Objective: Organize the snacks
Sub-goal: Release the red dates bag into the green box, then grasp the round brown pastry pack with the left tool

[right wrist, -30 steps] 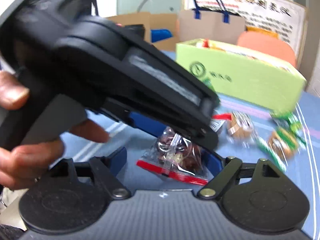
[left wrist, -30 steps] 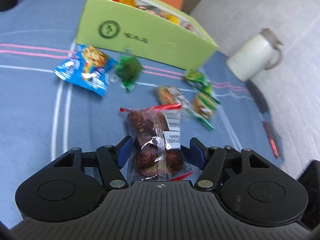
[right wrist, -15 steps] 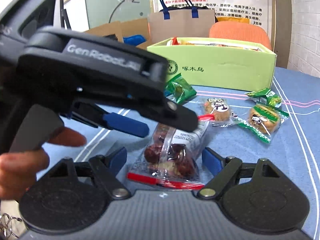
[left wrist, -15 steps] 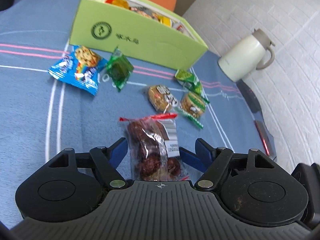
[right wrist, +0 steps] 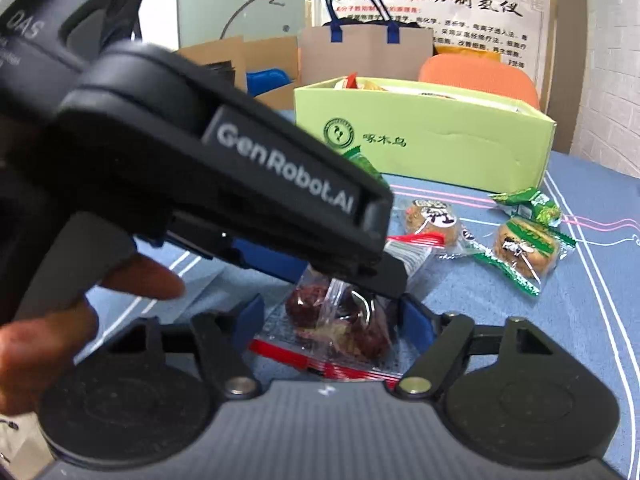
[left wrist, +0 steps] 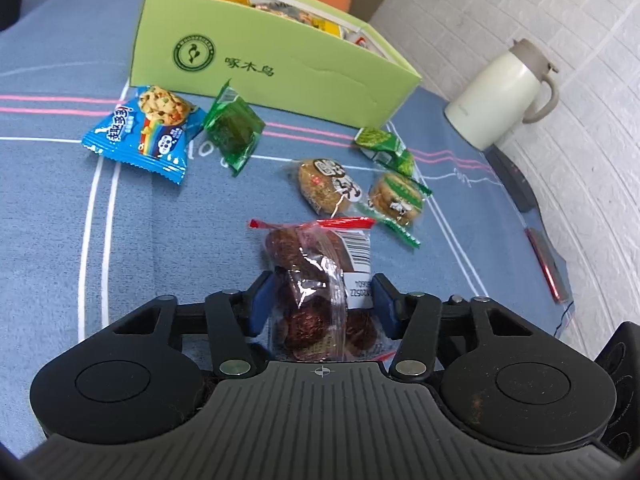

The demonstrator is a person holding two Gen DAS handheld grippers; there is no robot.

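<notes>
Green box [left wrist: 280, 68] is sitting at the table's far side, already part-filled. Left gripper [left wrist: 320, 300] is clasping the date bag [left wrist: 316, 280] low on the cloth; right gripper [right wrist: 332, 320] is spread wide around it. Judgement: lift clear over the loose cookie packets [left wrist: 328, 184] before crossing to the box.

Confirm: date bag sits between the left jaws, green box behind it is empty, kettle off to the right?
Not quite. The green box is not empty: wrapped snacks fill it to the rim, as the left wrist view shows. The rest holds: the date bag lies between the jaws of the left gripper, and the kettle stands to the right.
</notes>
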